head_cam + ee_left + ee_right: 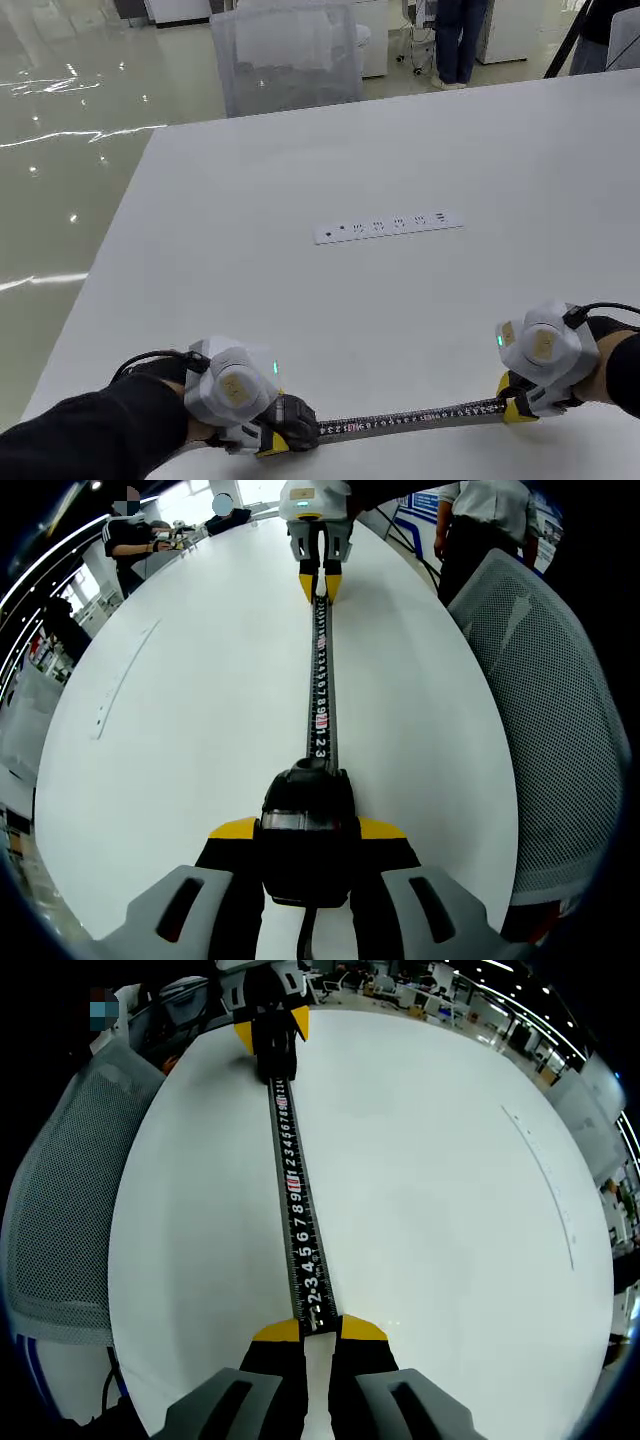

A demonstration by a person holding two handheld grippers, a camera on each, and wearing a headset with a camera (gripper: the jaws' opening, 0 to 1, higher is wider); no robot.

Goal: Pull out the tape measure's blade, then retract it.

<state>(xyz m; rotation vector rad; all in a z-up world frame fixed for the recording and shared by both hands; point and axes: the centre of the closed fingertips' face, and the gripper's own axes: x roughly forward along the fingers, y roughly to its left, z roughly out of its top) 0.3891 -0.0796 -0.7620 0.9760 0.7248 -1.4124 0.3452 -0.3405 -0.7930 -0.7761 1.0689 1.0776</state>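
Now left gripper (pixel 272 441), seven o'clock, is clamping the case (pixel 305 835); right gripper (pixel 515 406) is pinching the drawn blade (pixel 410 419). Retracting seems next, guided slowly.

A long white socket strip (pixel 388 227) is being shown lying flat in the middle of a big white table (pixel 250 200). A grey mesh chair (pixel 287 55) is being kept at the far edge of the table, and spots of light are being thrown back by the shiny floor (pixel 70 110) beside it. A person's legs (pixel 456 40) are being seen standing farther back.
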